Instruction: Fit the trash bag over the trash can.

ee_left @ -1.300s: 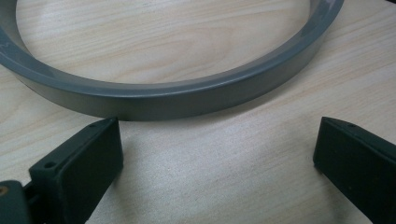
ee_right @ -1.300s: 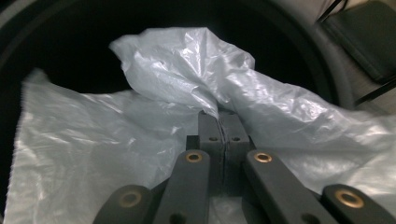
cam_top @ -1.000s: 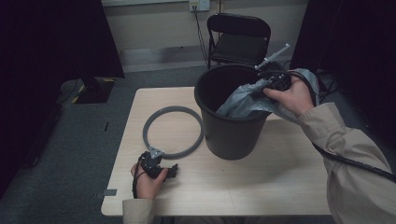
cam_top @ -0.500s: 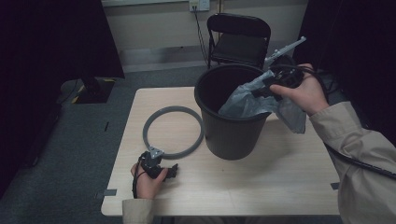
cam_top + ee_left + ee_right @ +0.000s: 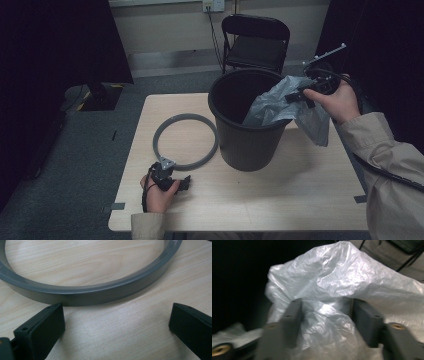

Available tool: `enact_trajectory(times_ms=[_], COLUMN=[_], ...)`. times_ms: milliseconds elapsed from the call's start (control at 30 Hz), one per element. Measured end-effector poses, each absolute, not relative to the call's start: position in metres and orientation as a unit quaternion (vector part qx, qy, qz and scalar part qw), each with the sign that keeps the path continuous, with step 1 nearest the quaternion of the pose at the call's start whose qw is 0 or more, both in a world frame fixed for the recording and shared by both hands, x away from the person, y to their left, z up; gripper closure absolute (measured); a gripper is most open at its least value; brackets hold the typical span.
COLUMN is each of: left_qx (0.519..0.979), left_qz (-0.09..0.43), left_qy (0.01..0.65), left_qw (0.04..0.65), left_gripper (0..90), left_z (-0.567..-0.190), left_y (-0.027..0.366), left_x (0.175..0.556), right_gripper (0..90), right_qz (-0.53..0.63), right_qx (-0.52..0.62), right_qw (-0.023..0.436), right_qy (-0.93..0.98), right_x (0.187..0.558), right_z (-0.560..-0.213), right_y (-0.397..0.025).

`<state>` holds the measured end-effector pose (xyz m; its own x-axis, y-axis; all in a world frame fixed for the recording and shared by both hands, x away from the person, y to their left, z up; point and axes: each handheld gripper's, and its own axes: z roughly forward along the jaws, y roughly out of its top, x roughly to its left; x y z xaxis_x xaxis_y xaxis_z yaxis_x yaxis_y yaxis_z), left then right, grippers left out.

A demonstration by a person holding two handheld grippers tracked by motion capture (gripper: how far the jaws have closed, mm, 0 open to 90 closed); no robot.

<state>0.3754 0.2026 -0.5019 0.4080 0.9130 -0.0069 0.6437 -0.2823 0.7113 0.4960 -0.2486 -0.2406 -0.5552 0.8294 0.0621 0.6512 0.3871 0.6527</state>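
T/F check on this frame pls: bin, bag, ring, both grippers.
1. The right gripper holds the grey plastic bag at the rim of the black bin. True.
2. The grey ring sits on the bin's rim. False: it lies flat on the table, left of the bin.
3. The left gripper has its jaws open, nothing between them. True.
4. The bin lies tipped on its side. False: it stands upright.
5. The bag lies wholly inside the bin. False: part hangs outside.

Bucket (image 5: 248,142) mouth half open (bag (image 5: 280,102) across)
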Motion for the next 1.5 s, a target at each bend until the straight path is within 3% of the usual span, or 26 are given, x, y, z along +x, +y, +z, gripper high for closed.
enact_trajectory(times_ms=[300,600,967,1267,1500], left_qx=[0.773,0.773,0.773,0.774,0.778], left_qz=[0.207,0.206,0.206,0.204,0.200], left_qy=[0.503,0.504,0.504,0.503,0.496], left_qw=[0.326,0.326,0.326,0.327,0.330], left_gripper=[0.0,0.0,0.0,0.0,0.0], left_z=[-0.502,-0.502,-0.502,-0.502,-0.502], left_y=[0.202,0.202,0.202,0.201,0.200], left_x=[0.375,0.375,0.376,0.376,0.376], right_gripper=[65.4,87.0,89.6,89.5,88.5], right_qz=[0.314,0.350,0.392,0.338,0.307], right_qx=[0.444,0.445,0.396,0.361,0.359], right_qw=[0.151,0.204,0.184,0.131,0.112], right_qy=[0.825,0.799,0.810,0.859,0.874], right_x=[0.495,0.485,0.472,0.473,0.478], right_z=[-0.233,-0.214,-0.192,-0.229,-0.245], right_y=[-0.251,-0.257,-0.235,-0.197,-0.197])
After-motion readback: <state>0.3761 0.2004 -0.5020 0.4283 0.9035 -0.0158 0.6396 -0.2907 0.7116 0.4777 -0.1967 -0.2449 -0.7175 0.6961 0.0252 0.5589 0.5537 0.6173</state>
